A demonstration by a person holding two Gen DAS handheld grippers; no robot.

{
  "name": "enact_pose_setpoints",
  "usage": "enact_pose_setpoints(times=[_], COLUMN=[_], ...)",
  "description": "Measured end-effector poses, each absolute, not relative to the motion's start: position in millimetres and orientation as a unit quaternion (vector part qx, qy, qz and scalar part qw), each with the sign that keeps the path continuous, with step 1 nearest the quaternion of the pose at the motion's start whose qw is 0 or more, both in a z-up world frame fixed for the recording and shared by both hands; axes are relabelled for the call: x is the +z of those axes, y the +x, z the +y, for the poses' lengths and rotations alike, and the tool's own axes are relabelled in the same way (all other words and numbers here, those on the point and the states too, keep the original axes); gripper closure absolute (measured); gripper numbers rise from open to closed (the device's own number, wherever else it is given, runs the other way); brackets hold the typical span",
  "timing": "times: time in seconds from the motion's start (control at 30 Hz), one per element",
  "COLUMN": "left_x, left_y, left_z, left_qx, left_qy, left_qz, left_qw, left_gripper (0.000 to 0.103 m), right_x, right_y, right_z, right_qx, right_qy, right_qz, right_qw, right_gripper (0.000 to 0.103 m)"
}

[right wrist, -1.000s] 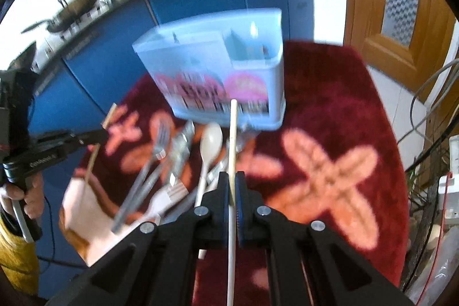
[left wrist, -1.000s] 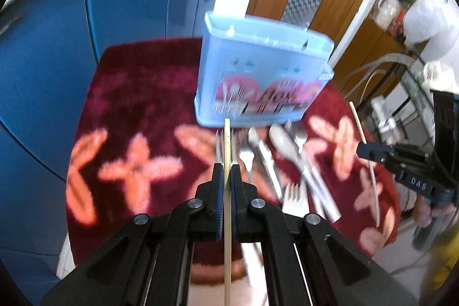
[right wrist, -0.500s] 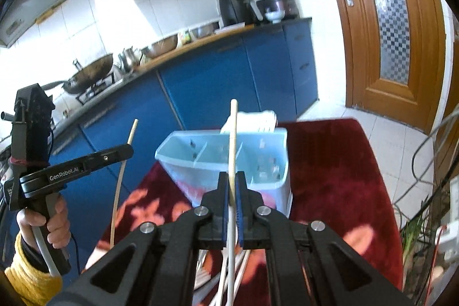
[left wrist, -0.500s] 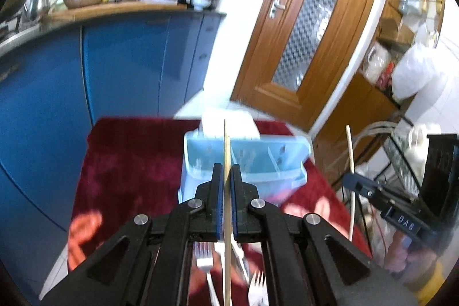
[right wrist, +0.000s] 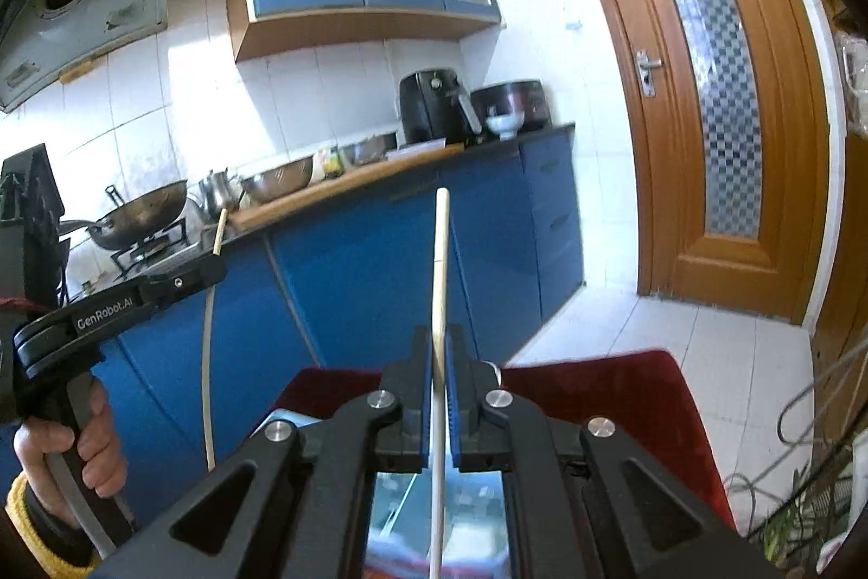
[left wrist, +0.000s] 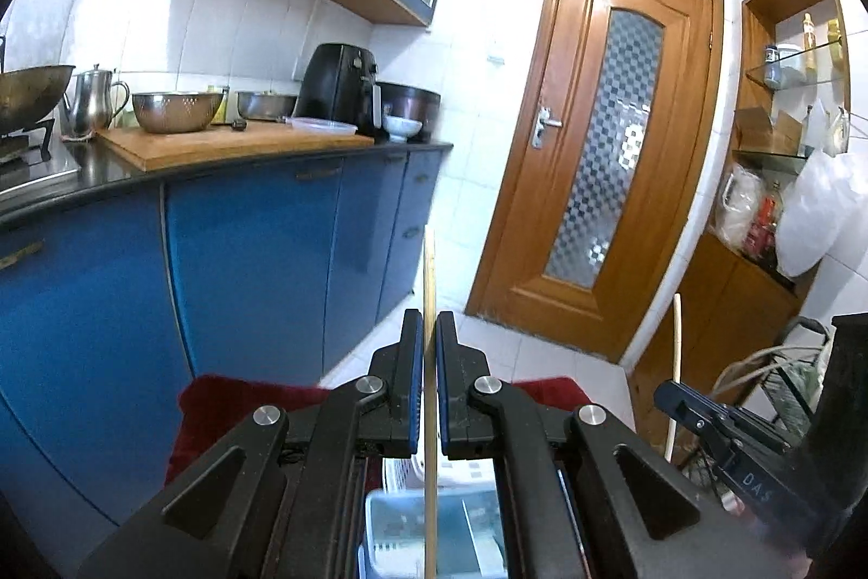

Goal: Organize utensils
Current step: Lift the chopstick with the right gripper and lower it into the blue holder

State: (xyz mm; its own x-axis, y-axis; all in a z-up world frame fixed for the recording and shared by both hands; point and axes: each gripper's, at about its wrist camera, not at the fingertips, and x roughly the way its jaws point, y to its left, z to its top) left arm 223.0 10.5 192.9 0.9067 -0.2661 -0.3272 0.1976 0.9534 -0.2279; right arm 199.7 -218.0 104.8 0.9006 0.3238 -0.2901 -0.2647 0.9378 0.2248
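My left gripper is shut on a thin wooden chopstick that stands upright between its pads. Below it, the pale blue utensil holder shows partly between the arms. My right gripper is shut on a pale chopstick, also upright, above the same holder. In the right wrist view the left gripper is at the left with its chopstick, held by a hand. In the left wrist view the right gripper sits at the right with its chopstick. The loose cutlery is hidden.
A dark red cloth covers the table. Blue cabinets run behind it under a counter with steel bowls, a wok and a black air fryer. A wooden door stands beyond; cables hang at the right.
Both grippers have risen and tipped upward with their chopsticks. The holder has slid from mid-view to the bottom edge, and the cutlery on the cloth has dropped out of sight.
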Motion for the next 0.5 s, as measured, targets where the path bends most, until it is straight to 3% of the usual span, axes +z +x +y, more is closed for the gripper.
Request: enact_pose_setpoints(times=[0.5], left_x=[142], left_y=[245], left_z=[-4], left_qx=[-0.097], left_qy=[-0.084], left_qz=[0.115], left_qw=[0.985], left_gripper=[0.100], right_x=[65], right_y=[226], right_z=[-204], right_qx=[0.154], right_qy=[0.061], right_qz=[0.131], right_qw=[0.977], right_gripper=[0.097])
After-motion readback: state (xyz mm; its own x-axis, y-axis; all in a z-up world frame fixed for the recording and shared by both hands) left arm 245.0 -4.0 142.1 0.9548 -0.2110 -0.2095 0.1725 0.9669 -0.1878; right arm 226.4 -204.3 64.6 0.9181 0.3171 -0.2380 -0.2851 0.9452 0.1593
